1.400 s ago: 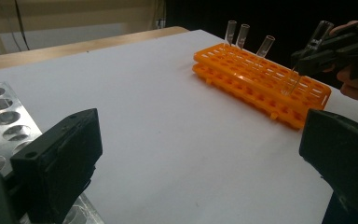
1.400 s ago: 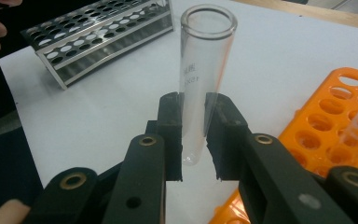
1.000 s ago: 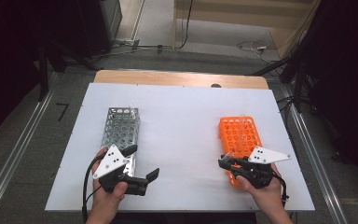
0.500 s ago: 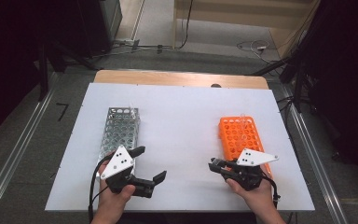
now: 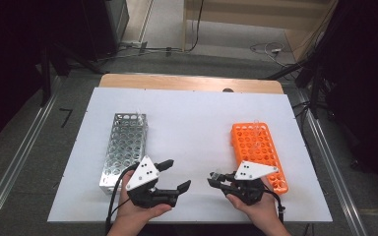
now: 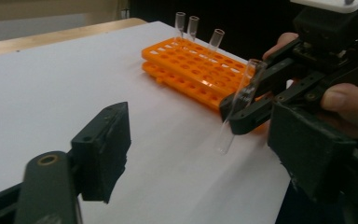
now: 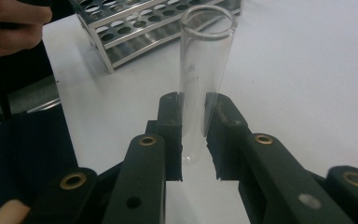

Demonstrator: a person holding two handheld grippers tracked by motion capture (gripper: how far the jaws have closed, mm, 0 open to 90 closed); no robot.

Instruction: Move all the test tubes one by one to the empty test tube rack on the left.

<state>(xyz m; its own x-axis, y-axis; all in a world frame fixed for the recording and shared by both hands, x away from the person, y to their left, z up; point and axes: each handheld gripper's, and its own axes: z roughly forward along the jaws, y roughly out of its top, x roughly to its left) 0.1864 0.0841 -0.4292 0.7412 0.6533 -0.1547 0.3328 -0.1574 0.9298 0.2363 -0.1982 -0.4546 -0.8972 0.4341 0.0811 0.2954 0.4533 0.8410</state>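
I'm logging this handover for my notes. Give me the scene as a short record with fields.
right gripper: shut on glass test tube, held clear of the table
left gripper: jaws apart, just been closing, nothing between them, facing the tube
orange rack: right side, three tubes standing at its far end
metal rack: left side
surface: white table

Clear glass test tube (image 7: 204, 70), upright, clamped between jaws.
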